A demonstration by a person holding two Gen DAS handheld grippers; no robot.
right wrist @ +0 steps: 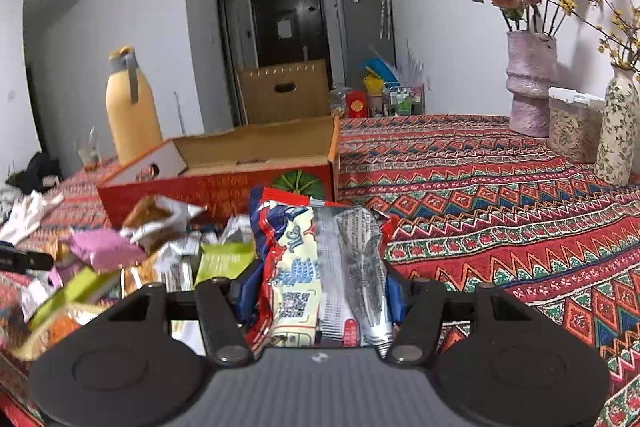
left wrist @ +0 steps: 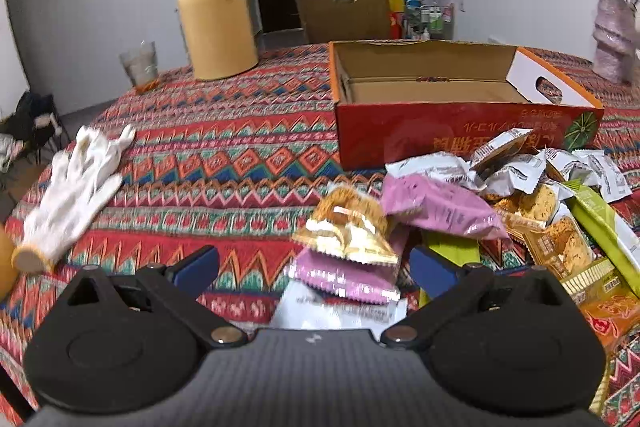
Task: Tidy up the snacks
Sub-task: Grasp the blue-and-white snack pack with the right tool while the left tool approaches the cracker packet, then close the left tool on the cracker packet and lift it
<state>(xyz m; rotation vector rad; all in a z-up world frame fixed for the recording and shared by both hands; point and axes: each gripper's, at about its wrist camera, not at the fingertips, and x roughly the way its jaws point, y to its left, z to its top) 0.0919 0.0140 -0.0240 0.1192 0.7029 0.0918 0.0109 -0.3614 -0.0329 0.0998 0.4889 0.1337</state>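
Observation:
A pile of snack packets [left wrist: 520,195] lies on the patterned tablecloth in front of an open red cardboard box [left wrist: 460,131], which looks empty inside. My left gripper [left wrist: 316,267] is open, low over the near edge of the pile, with a gold packet [left wrist: 352,231] and a purple packet [left wrist: 344,277] between its blue fingers. My right gripper [right wrist: 320,287] is shut on a red, white and blue snack packet [right wrist: 320,267], held upright above the table. The box [right wrist: 224,179] and the pile [right wrist: 140,251] lie ahead and to its left.
A yellow thermos jug [left wrist: 216,11] and a glass [left wrist: 140,67] stand at the back left. White gloves [left wrist: 76,183] lie at the left. Vases with flowers [right wrist: 530,83] and a lidded jar [right wrist: 572,127] stand at the right. Bare tablecloth [right wrist: 500,207] stretches right of the box.

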